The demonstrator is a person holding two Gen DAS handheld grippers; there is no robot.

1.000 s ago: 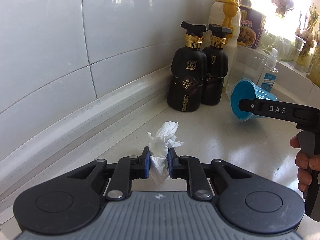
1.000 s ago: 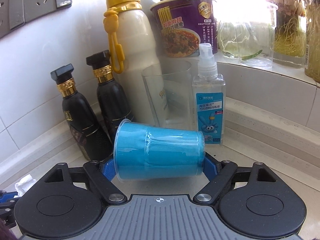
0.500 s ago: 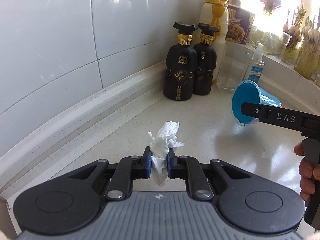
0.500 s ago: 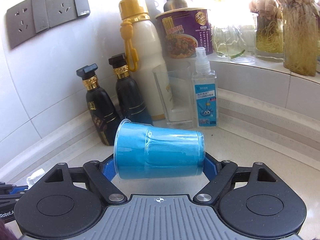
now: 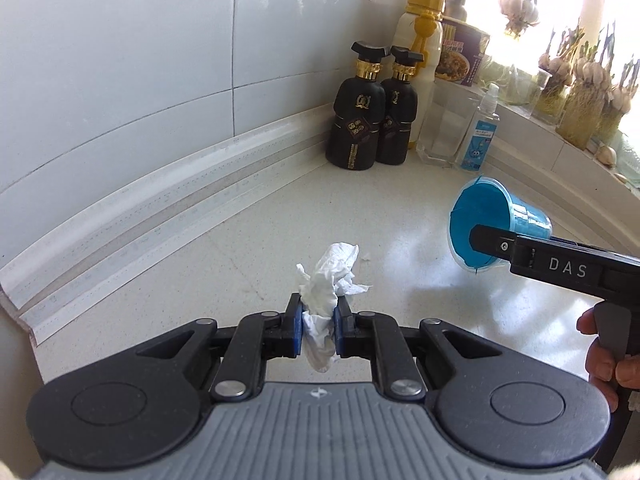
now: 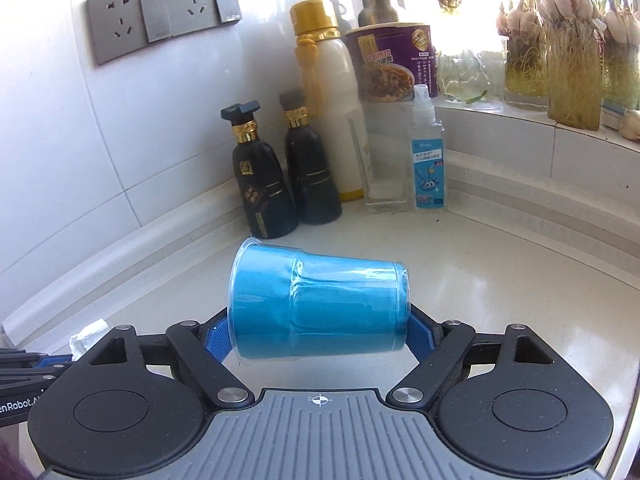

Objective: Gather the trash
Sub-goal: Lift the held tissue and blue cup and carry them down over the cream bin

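Observation:
My left gripper [image 5: 317, 330] is shut on a crumpled white tissue [image 5: 326, 280], which sticks up and hangs down between the blue pads above the pale counter. My right gripper [image 6: 319, 332] is shut on a blue plastic cup [image 6: 318, 306] held sideways by its two ends, mouth to the left. In the left wrist view that blue cup [image 5: 490, 224] hangs at the right with its open mouth facing me, and the right gripper [image 5: 486, 242] reaches in from the right, a person's hand [image 5: 602, 364] on its handle. The tissue [image 6: 88, 334] shows at the lower left of the right wrist view.
In the counter's corner stand two black bottles [image 5: 358, 120], a cream flask with a yellow cap [image 5: 420, 64], a clear glass [image 5: 442, 128], a spray bottle [image 5: 482, 132] and a purple noodle cup [image 6: 390, 62]. Garlic jars [image 6: 572, 68] line the sill. Wall sockets [image 6: 160, 16] sit above.
Both grippers have drawn back from the corner with their loads; the bottles look smaller and farther away, and more counter and wall show.

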